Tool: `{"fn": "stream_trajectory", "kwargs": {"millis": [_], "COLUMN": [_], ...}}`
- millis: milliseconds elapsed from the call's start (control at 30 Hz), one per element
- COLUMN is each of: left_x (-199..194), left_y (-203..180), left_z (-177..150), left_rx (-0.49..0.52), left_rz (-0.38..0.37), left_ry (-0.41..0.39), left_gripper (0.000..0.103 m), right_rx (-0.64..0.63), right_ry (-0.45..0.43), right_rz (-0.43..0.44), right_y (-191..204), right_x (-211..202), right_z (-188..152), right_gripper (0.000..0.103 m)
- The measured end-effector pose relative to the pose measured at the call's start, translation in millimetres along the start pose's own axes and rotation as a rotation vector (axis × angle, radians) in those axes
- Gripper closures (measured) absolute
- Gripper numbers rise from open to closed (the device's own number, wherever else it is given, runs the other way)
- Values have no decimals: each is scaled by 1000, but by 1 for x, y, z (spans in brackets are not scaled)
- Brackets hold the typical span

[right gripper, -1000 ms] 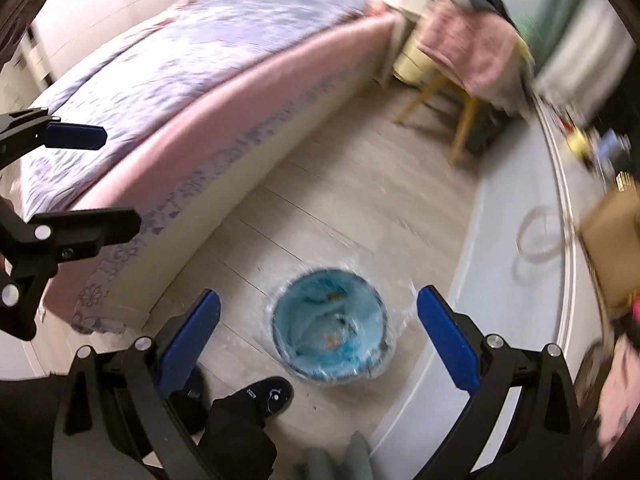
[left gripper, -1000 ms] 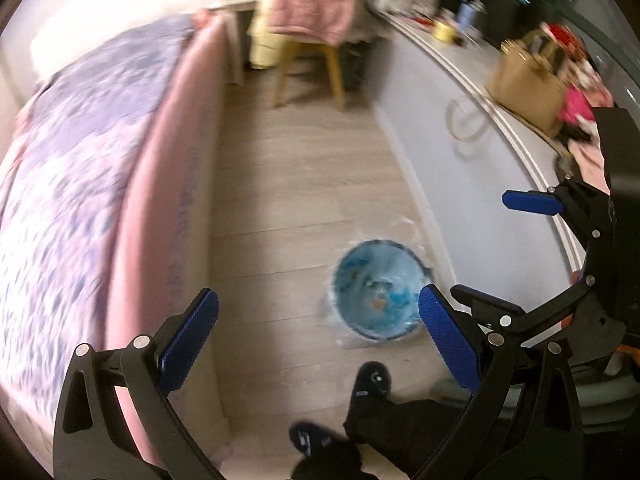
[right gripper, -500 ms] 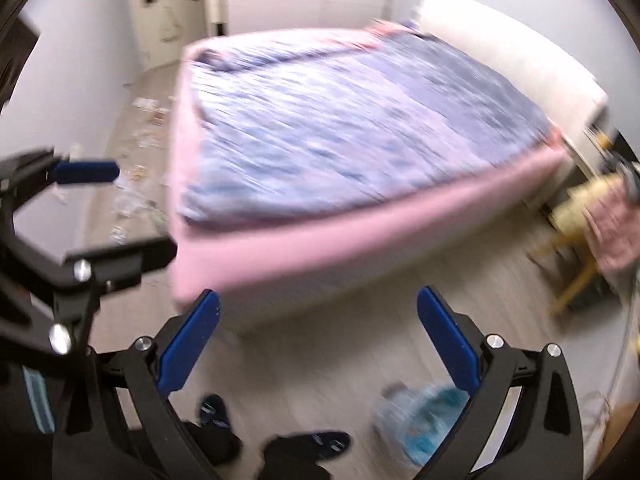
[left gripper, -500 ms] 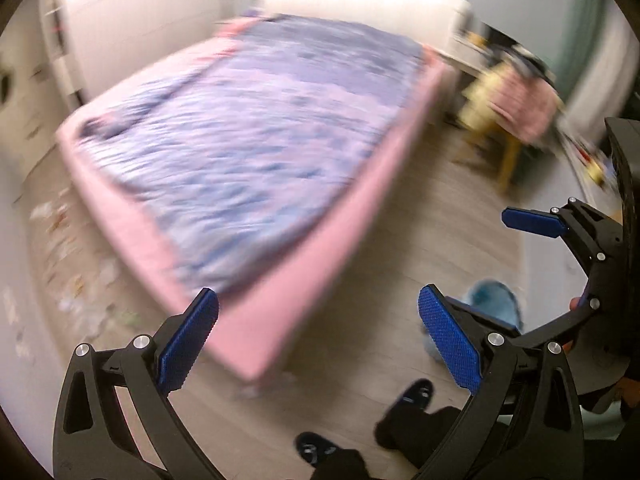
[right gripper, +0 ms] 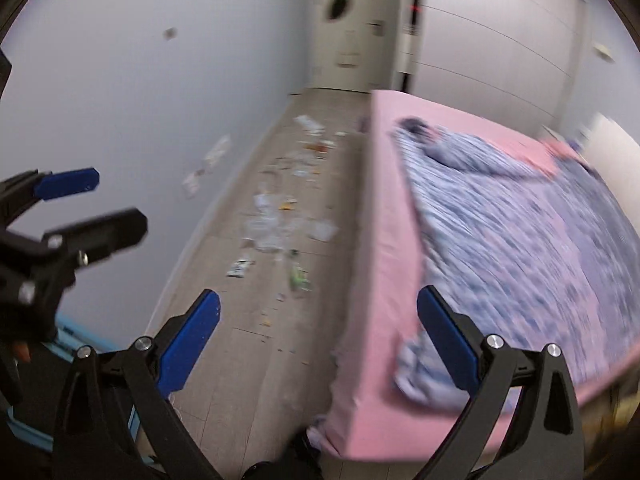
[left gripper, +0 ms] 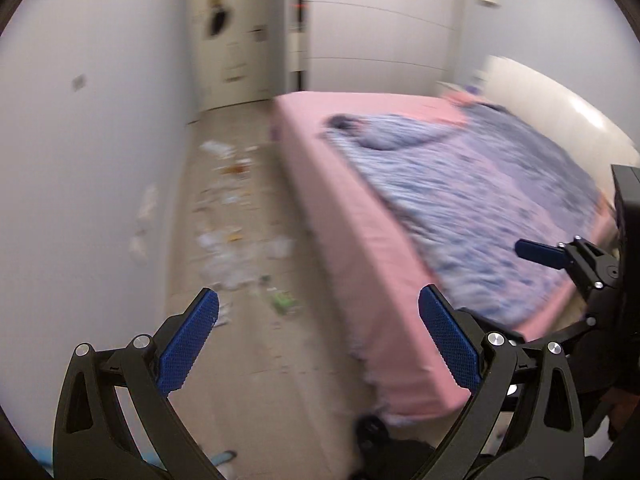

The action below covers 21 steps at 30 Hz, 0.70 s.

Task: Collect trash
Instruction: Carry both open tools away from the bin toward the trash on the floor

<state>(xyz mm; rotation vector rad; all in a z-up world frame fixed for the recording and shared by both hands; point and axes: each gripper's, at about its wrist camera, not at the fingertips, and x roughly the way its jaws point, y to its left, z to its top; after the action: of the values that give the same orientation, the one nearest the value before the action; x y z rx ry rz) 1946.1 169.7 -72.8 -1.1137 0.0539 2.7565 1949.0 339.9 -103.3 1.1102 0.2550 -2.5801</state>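
Pink sheeting covers the bed (left gripper: 360,240), and along the strip of floor (right gripper: 248,360) between it and the wall lies the trash (right gripper: 280,224): pale wrappers, clear plastic scraps and a green packet (left gripper: 285,301), all blurred. None of it looks gathered yet, so I judge the collecting hardly begun. The left claw (left gripper: 318,342) is spread wide and holds nothing; the right claw (right gripper: 318,340) is likewise splayed and empty. Both hang well short of the litter.
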Motion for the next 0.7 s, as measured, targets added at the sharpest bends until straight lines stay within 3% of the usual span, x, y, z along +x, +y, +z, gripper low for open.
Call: {"fn": "stream_trajectory", "kwargs": {"millis": [100, 333, 567, 700], "left_x": [8, 36, 71, 103], "left_y": [53, 148, 213, 229], "left_z": [4, 27, 86, 123], "left_rx": [-96, -189, -309, -308], "left_rz": [75, 251, 273, 254], "left_ry": [14, 98, 72, 40], "left_gripper": [6, 6, 6, 6], "right_rx": [-38, -43, -44, -32], "right_ry": [5, 51, 28, 13], "right_rz": [52, 145, 146, 129], "right_y": [14, 21, 13, 10], "right_x": [33, 105, 157, 183], "right_z": [27, 101, 179, 219], "right_gripper": [7, 7, 7, 7]}}
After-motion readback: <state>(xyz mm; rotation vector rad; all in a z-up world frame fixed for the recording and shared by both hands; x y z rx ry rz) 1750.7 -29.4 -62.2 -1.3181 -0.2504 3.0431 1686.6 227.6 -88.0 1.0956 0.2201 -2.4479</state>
